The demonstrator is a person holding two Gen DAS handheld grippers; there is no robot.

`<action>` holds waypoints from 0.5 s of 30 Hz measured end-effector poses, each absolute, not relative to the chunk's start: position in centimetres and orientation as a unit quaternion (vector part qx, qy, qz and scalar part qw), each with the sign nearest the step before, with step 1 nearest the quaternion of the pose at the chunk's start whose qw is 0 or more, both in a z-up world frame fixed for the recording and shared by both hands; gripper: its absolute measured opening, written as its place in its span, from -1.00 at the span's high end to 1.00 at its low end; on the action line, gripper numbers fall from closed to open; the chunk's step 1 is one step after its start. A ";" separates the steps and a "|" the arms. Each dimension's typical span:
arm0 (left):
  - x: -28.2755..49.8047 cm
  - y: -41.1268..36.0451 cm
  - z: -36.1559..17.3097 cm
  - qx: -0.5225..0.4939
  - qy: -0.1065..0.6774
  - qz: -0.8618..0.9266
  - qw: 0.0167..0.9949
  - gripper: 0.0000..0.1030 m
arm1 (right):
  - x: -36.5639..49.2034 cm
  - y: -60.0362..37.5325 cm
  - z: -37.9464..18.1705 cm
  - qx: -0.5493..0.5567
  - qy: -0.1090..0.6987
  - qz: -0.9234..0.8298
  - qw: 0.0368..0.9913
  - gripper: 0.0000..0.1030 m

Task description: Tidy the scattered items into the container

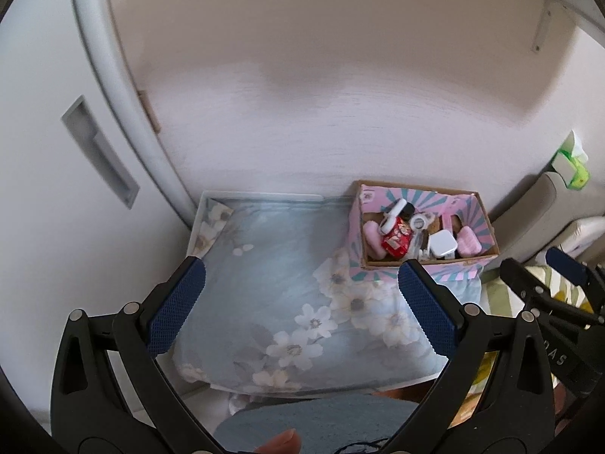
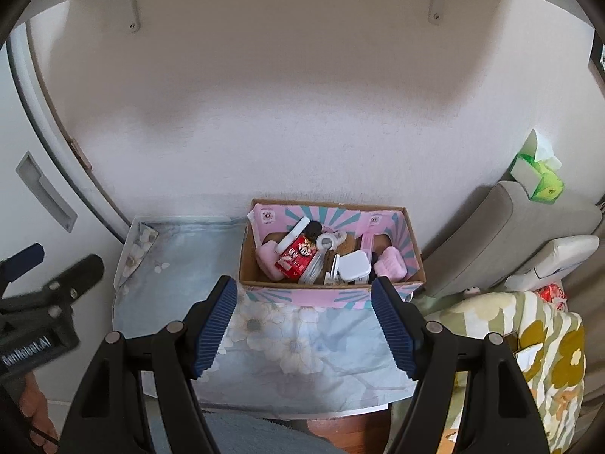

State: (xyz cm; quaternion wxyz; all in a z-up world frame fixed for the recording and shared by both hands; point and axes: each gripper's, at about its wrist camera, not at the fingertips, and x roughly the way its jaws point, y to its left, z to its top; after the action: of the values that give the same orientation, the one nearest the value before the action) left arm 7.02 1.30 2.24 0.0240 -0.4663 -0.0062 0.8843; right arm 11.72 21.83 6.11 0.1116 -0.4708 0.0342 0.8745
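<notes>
On the left, the left gripper point(image 1: 300, 287) hangs above the flowered cloth point(image 1: 272, 265), its blue pads wide apart with nothing between them. The cloth covers a low table point(image 2: 340, 412) standing against the wall. Further right, the cardboard box point(image 2: 414, 261) sits at the back right of the cloth. The small things lie inside it: a red packet point(image 2: 298, 259), a white case point(image 2: 353, 266), pink pieces. The right gripper point(image 2: 304, 300) is also open and empty, just in front of the box.
</notes>
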 end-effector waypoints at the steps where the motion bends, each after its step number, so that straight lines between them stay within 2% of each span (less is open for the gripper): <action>1: 7.2 1.0 2.3 -0.464 -0.007 0.885 0.019 -0.98 | 11.8 21.6 5.9 -0.471 0.033 0.874 0.111 -0.35; 15: 9.1 0.0 3.7 -0.422 0.006 0.906 -0.016 -0.98 | 12.5 19.6 4.5 -0.468 0.013 0.877 0.107 -0.35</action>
State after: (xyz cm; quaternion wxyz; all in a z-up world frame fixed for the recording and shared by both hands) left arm 9.12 0.03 3.72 -0.0158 -0.4220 0.0060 0.9064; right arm 12.55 19.62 4.55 0.1066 -0.4678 0.0135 0.8773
